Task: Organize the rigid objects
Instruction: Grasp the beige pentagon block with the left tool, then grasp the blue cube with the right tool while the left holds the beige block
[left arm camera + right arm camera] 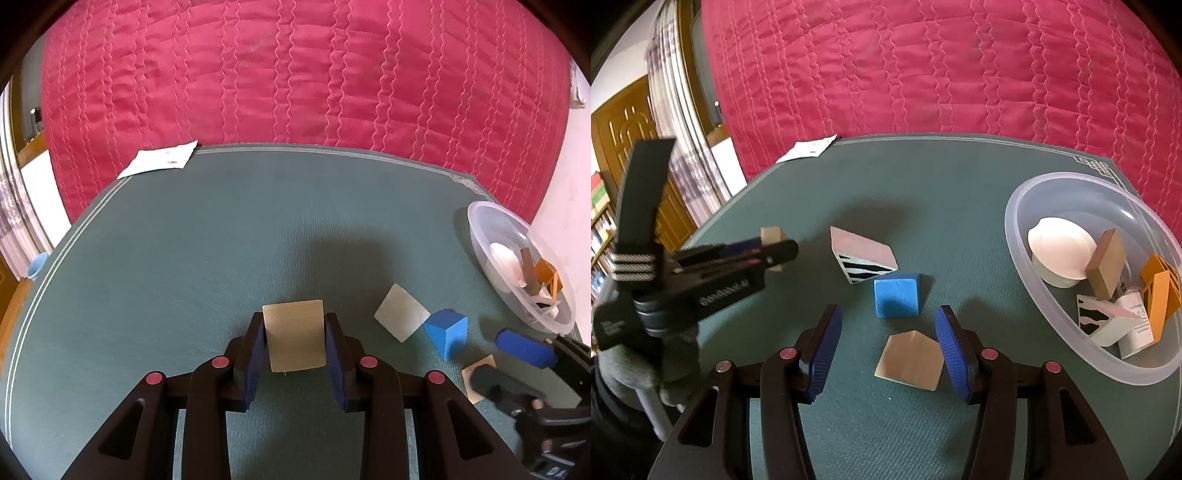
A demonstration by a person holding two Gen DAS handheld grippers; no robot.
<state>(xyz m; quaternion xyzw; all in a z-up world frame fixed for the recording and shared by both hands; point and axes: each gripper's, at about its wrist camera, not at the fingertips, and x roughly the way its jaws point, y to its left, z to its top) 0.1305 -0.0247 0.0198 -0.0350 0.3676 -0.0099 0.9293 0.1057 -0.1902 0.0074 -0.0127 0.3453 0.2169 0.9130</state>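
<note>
My left gripper (294, 325) is shut on a plain wooden block (294, 339) held between its blue pads over the green mat; it also shows from the side in the right wrist view (774, 249). My right gripper (888, 325) is open, its jaws on either side of a house-shaped wooden block (909, 360) lying on the mat. A blue cube (897, 297) and a pink-topped striped block (862, 258) lie just beyond it. In the left wrist view the blue cube (445, 332) and the pale block (402, 312) lie to the right.
A clear plastic bowl (1015, 236) at the right holds a white cap, wooden, orange and striped pieces; it also shows in the left wrist view (480, 221). A red quilt (295, 74) hangs behind the green mat (184, 240). A paper sheet (159, 162) lies at the far left corner.
</note>
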